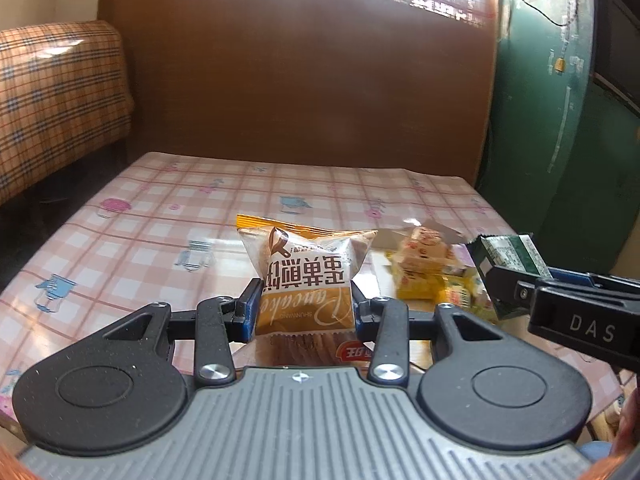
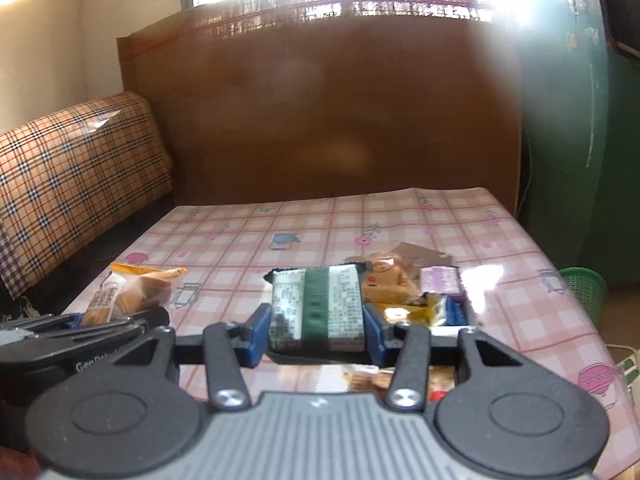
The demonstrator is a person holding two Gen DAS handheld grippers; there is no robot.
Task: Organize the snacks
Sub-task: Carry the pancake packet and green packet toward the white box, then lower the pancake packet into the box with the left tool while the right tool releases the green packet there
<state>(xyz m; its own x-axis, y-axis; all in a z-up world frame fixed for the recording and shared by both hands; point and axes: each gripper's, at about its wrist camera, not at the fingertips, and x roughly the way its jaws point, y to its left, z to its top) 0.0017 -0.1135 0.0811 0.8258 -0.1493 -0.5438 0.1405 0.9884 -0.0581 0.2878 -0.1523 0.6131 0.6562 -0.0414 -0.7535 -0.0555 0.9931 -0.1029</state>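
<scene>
Orange-and-white pancake packet (image 1: 305, 292), printed upside down, is pinched in the left gripper (image 1: 305, 306) jaws above the pink checked tabletop (image 1: 160, 216). The right gripper (image 2: 316, 326) jaws pinch a green-striped snack packet (image 2: 316, 308) beside loose snacks (image 2: 404, 284).

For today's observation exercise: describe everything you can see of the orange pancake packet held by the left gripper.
The pancake packet is a glossy, puffed plastic pouch, orange and white, with brown Chinese lettering and the word "Pancake", all reading upside down in this view. Its crimped orange end points away from the camera. The left gripper is shut on its sides, holding it above the pink checked tablecloth.
</scene>
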